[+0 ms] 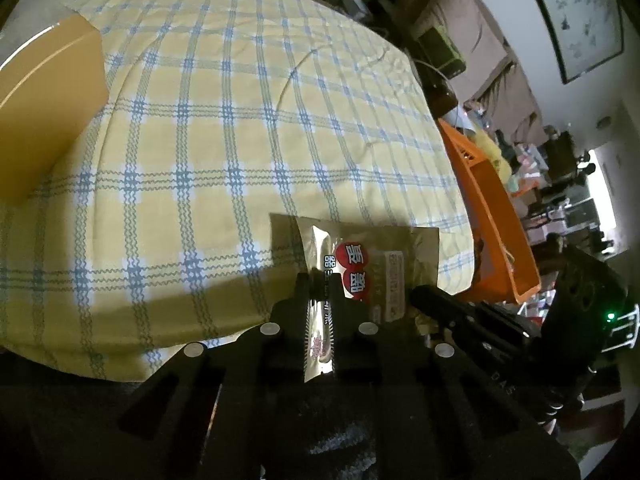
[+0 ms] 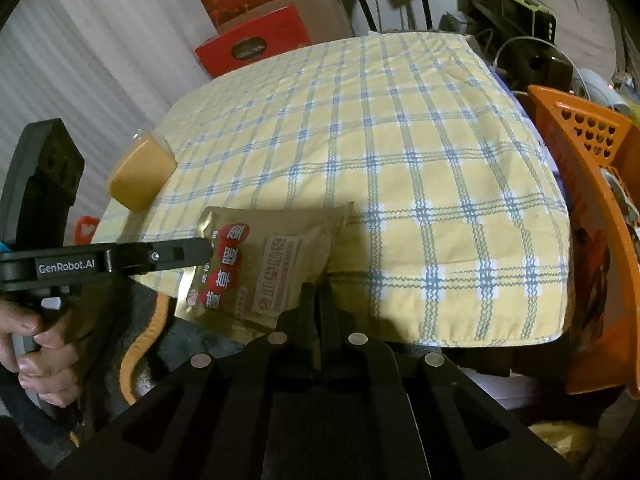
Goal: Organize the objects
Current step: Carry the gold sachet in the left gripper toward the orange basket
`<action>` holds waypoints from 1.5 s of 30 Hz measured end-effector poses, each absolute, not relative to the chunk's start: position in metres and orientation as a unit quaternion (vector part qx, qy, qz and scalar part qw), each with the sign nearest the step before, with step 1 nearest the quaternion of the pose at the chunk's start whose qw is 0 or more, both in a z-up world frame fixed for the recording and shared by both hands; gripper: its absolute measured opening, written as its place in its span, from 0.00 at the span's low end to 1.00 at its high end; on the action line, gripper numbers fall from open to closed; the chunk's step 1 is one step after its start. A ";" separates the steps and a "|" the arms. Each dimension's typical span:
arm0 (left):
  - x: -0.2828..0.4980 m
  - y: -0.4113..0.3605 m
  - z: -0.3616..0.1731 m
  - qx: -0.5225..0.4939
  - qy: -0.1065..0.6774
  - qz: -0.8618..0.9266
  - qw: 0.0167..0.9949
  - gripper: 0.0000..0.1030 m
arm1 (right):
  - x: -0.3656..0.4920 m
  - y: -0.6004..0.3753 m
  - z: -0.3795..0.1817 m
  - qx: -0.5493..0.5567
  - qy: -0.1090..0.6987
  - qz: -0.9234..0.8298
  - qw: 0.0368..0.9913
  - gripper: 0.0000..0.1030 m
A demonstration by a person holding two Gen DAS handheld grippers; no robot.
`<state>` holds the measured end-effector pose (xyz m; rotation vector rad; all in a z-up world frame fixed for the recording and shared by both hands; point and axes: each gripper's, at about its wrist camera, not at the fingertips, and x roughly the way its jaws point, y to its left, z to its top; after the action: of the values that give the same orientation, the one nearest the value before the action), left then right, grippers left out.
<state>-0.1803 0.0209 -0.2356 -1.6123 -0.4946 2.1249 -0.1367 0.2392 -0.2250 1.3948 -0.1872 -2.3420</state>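
Left gripper (image 1: pixel 320 280) pinches gold packet (image 1: pixel 360 264) edge; right gripper (image 2: pixel 316 288) clamps its corner.

Colours and patterns, both wrist views.
Tablecloth (image 2: pixel 400 184): pale yellow, blue-and-white plaid grid. Packet (image 2: pixel 276 264): gold foil, red discs with white characters, beige label. Box (image 1: pixel 44 108) at 9 o'clock: plain tan. Basket (image 2: pixel 592 168) at 3 o'clock: orange, heart-shaped perforations. Cartons (image 2: pixel 252 46) at 12 o'clock: red. Grippers: black.
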 end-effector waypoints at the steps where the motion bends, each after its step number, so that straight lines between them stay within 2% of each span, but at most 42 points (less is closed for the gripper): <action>1: -0.181 0.023 -0.235 -0.581 -0.174 0.767 0.211 0.07 | -0.136 0.240 -0.225 0.499 -0.071 -0.839 0.203 0.03; 9: -0.179 0.039 -0.231 -0.580 -0.144 0.778 0.194 0.07 | -0.142 0.244 -0.228 0.487 -0.097 -0.844 0.201 0.06; 14: -0.177 0.047 -0.229 -0.577 -0.124 0.786 0.184 0.07 | -0.143 0.240 -0.228 0.479 -0.097 -0.846 0.214 0.20; 17: -0.175 0.054 -0.227 -0.573 -0.108 0.792 0.178 0.08 | -0.143 0.236 -0.228 0.478 -0.083 -0.849 0.209 0.20; 22: -0.172 0.060 -0.221 -0.568 -0.101 0.797 0.179 0.11 | -0.139 0.227 -0.226 0.474 -0.050 -0.857 0.194 0.16; 25: -0.170 0.056 -0.211 -0.553 -0.110 0.805 0.183 0.03 | -0.136 0.225 -0.223 0.470 -0.027 -0.864 0.179 0.07; 28: -0.168 0.053 -0.201 -0.540 -0.113 0.814 0.182 0.02 | -0.135 0.229 -0.220 0.464 -0.034 -0.867 0.178 0.03; 45: -0.156 0.057 -0.149 -0.490 -0.107 0.846 0.180 0.02 | -0.117 0.227 -0.165 0.400 -0.029 -0.899 0.175 0.03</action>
<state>-0.1560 0.0572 -0.1494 -1.3845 -0.3030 2.3919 -0.1169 0.2272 -0.1655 1.1332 -0.0826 -2.5487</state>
